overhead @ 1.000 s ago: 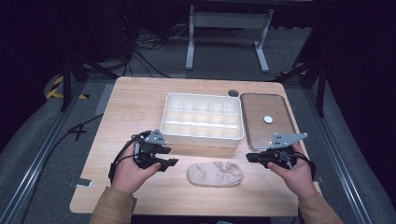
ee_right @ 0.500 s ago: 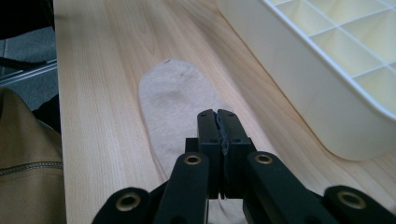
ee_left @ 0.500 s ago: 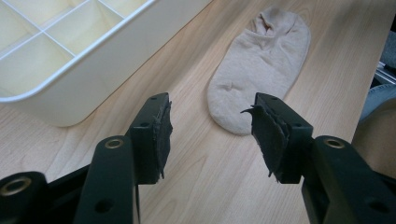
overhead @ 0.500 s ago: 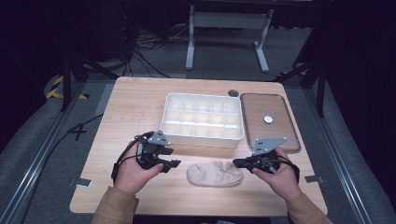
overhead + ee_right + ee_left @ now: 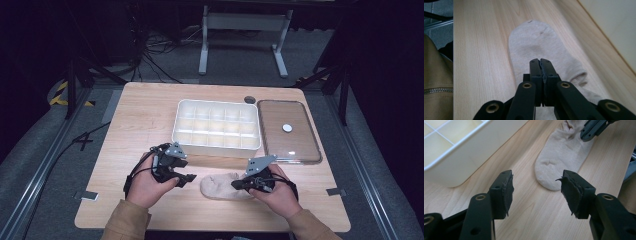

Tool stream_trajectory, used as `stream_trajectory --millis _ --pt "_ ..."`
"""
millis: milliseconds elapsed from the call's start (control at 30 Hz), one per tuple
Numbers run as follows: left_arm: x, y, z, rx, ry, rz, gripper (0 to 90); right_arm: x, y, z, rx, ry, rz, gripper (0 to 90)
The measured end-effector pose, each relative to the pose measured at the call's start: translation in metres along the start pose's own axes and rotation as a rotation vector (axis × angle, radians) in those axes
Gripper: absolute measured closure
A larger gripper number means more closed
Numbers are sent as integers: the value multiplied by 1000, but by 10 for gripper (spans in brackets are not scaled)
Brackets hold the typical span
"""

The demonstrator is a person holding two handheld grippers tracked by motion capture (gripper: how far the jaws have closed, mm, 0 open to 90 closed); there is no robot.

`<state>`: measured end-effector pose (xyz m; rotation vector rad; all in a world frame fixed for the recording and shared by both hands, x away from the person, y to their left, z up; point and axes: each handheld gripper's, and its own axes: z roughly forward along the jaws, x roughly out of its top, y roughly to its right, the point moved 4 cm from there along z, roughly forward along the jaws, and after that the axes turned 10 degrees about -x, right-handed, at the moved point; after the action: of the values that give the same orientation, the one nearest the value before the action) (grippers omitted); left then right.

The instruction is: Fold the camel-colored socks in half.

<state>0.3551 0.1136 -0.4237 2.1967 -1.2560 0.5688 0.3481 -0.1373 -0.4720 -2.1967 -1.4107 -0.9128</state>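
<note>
Left gripper (image 5: pixel 182 178) jaws have just been opening — standing wide, empty, beside the sock (image 5: pixel 223 185) at lower centre. Right gripper (image 5: pixel 239 184) is descending from the right onto its cuff, jaws pressed together — pickup likely imminent.

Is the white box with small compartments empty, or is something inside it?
Empty, as far as visible. In the high view, every compartment of the white box shows a bare pale bottom; the sock lies outside it on the table.

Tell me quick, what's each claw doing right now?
Left gripper: open, jaws just widening, nothing between them, short of the sock.
Right gripper: shut, holding nothing, over the sock.
</note>
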Motion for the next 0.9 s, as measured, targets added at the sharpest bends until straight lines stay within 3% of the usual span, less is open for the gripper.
stream_trajectory --millis 200,500,900 --pt "0 0 10 -10 -21 13 430 -4 -1 12 0 -20 1 892" --pt "-2 0 16 -24 -45 -6 425 -12 0 22 -22 -62 -2 892" --pt "-9 -5 33 -46 -101 -39 429 -7 -7 29 -24 -30 -18 894"
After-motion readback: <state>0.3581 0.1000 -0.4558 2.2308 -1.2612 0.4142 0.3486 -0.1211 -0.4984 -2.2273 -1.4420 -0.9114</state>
